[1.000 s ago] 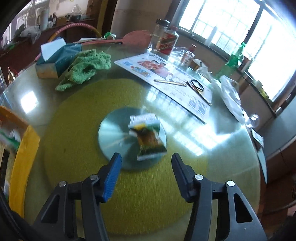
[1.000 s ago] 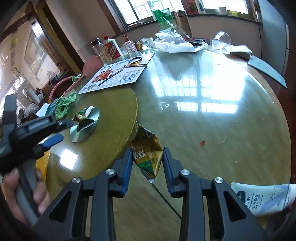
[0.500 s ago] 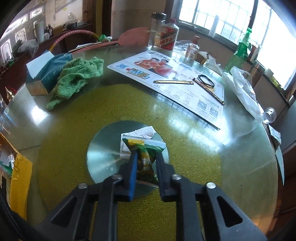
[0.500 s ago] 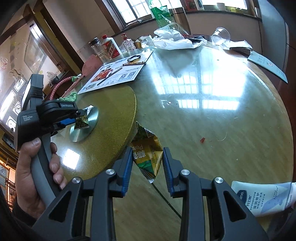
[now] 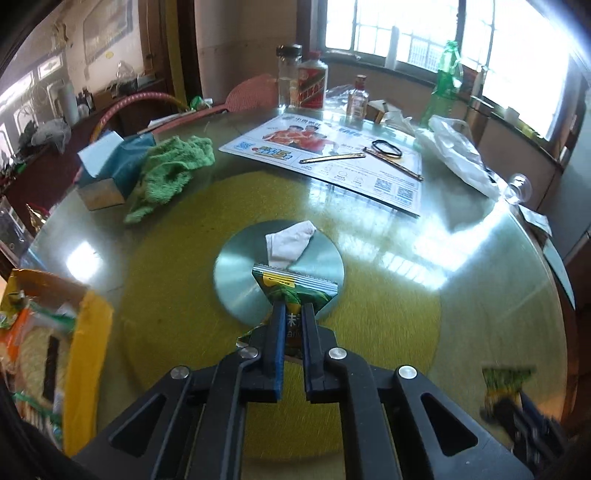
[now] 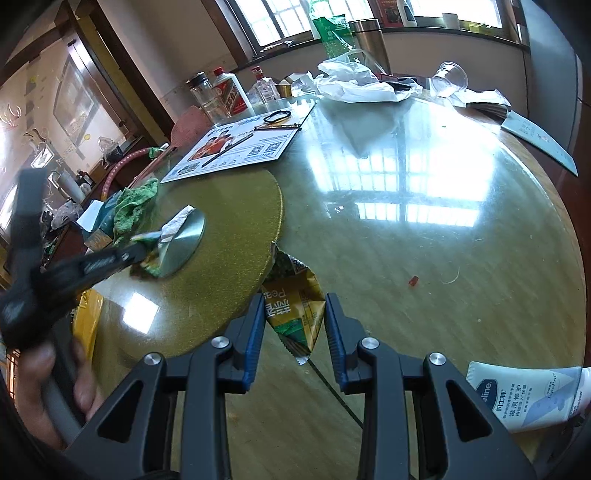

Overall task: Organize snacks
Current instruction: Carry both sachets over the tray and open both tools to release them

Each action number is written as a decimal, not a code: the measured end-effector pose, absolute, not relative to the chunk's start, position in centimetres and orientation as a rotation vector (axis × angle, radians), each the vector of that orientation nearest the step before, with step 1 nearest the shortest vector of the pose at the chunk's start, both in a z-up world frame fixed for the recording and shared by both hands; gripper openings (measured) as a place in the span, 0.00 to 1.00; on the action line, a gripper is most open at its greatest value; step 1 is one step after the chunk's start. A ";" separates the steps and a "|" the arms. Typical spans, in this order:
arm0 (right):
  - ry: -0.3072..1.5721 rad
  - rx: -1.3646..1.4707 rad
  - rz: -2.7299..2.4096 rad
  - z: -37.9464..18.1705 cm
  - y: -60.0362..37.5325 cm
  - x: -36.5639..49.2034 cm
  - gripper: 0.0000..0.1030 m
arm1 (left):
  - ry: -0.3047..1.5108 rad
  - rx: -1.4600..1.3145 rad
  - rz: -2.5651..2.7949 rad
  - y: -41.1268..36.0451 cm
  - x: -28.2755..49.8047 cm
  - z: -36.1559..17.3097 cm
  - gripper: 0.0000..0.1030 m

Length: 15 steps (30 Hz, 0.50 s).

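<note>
Bright barred windows (image 5: 388,33) at twelve o'clock throw glare across the round glass-topped table (image 6: 424,229); a dark wooden sideboard (image 5: 55,147) stands at ten.

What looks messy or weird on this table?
A green cloth lies crumpled by the tissue box. A clear plastic cup lies tipped on its side at the far edge. A small red scrap sits alone on the glass table.

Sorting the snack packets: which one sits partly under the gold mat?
The yellow-green packet between the right hand-held gripper fingers; the other is over the silver disc.
</note>
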State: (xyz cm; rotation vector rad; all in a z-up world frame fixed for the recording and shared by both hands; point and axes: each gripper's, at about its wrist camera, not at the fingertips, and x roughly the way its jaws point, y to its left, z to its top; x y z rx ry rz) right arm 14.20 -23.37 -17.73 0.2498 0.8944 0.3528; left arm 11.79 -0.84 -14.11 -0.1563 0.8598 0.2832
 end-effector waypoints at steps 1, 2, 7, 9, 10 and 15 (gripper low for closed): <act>0.894 0.246 0.353 -17.7 -23.3 14.2 0.33 | 0.851 -0.146 0.282 -0.9 11.0 -13.9 0.05; 0.893 0.239 0.353 -17.7 -23.1 14.2 0.33 | 0.840 -0.137 0.285 -1.0 10.4 -13.6 0.05; 0.879 0.226 0.360 -17.4 -22.7 13.8 0.33 | 0.815 -0.116 0.283 -1.0 7.3 -12.7 0.05; 0.875 0.222 0.370 -17.3 -22.4 13.7 0.33 | 0.810 -0.117 0.280 -1.0 6.2 -12.5 0.05; 0.872 0.221 0.374 -17.3 -22.3 13.6 0.33 | 0.811 -0.118 0.275 -1.0 5.8 -12.4 0.05; 0.861 0.220 0.401 -16.8 -21.5 12.8 0.33 | 0.789 -0.130 0.262 -0.5 2.4 -11.4 0.05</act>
